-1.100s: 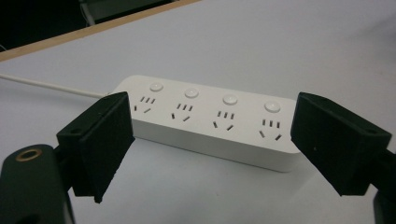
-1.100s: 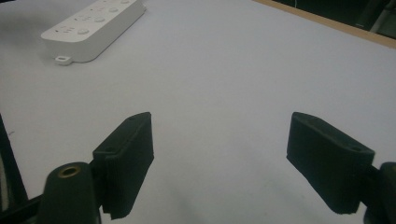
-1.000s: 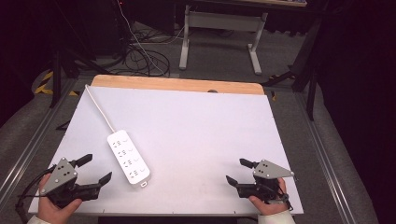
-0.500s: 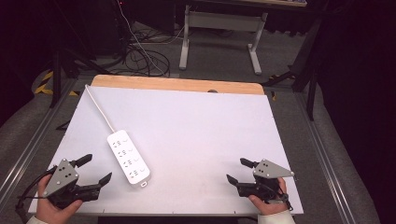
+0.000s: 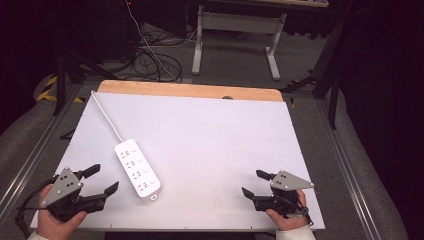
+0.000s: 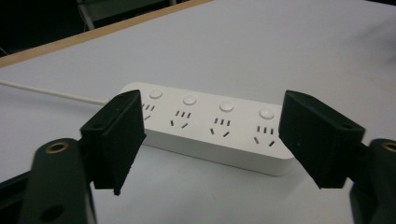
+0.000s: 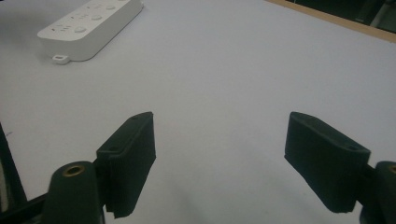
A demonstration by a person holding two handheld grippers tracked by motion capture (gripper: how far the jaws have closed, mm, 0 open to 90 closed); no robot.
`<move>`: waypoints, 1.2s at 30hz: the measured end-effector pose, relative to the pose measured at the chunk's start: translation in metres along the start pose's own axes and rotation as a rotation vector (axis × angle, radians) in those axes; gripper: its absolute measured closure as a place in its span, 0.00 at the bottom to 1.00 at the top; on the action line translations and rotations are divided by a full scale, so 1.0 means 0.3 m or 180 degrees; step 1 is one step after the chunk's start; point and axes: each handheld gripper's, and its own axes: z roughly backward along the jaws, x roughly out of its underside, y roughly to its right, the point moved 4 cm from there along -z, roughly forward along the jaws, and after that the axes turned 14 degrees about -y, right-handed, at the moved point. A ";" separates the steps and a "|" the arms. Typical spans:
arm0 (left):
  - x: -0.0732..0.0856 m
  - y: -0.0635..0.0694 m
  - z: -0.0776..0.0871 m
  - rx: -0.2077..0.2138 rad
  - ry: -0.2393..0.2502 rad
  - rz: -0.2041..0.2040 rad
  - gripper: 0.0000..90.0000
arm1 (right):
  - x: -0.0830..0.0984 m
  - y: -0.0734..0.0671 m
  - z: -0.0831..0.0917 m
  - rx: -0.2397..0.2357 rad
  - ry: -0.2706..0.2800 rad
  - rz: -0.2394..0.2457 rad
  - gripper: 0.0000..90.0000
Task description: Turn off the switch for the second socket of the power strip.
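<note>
A white power strip with several sockets lies on the white table top, left of the middle, and its white cord runs to the far left corner. My left gripper rests at the near left edge, just left of the strip, and points at it. It is open; its jaws have just been closing a little with nothing between them. In the left gripper view the strip lies beyond the left gripper. My right gripper stands open at the near right, over bare table. The strip lies far off.
A wooden strip borders the table's far edge. Metal rails run along both sides. Beyond the table are a desk frame's legs and loose cables on the dark floor.
The left gripper's jaws stand slightly narrower than before. Both hands and the power strip have stayed where they were.
</note>
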 end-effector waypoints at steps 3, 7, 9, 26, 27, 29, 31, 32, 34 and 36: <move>-0.004 -0.007 0.005 0.0019 -0.0008 0.0022 0.34 | -0.002 -0.005 0.001 -0.0013 0.0004 0.0000 0.28; -0.025 -0.022 0.004 -0.0047 -0.0019 0.0044 0.40 | -0.006 -0.010 0.000 -0.0014 0.0020 0.0017 0.28; -0.031 -0.025 0.002 -0.0076 -0.0019 0.0042 0.44 | -0.005 -0.008 0.000 -0.0015 0.0021 0.0009 0.28; -0.117 -0.046 -0.058 0.0081 -0.0178 0.0022 0.54 | -0.009 -0.021 0.000 -0.0055 0.0037 0.0041 0.28; -0.127 -0.044 -0.066 0.0079 -0.0177 0.0006 0.54 | -0.009 -0.021 0.000 -0.0057 0.0037 0.0039 0.28; -0.133 -0.044 -0.070 0.0082 -0.0192 -0.0014 0.54 | -0.009 -0.020 0.000 -0.0060 0.0036 0.0031 0.28; -0.144 -0.042 -0.079 0.0100 -0.0183 -0.0020 0.54 | -0.009 -0.020 -0.001 -0.0064 0.0037 0.0026 0.28; -0.149 -0.042 -0.082 0.0111 -0.0192 -0.0032 0.54 | -0.009 -0.020 -0.001 -0.0062 0.0038 0.0031 0.28; -0.158 -0.041 -0.089 0.0130 -0.0183 -0.0015 0.54 | -0.009 -0.020 -0.002 -0.0065 0.0035 0.0032 0.28; -0.172 -0.041 -0.097 0.0124 -0.0184 -0.0027 0.54 | -0.009 -0.020 -0.001 -0.0067 0.0035 0.0026 0.28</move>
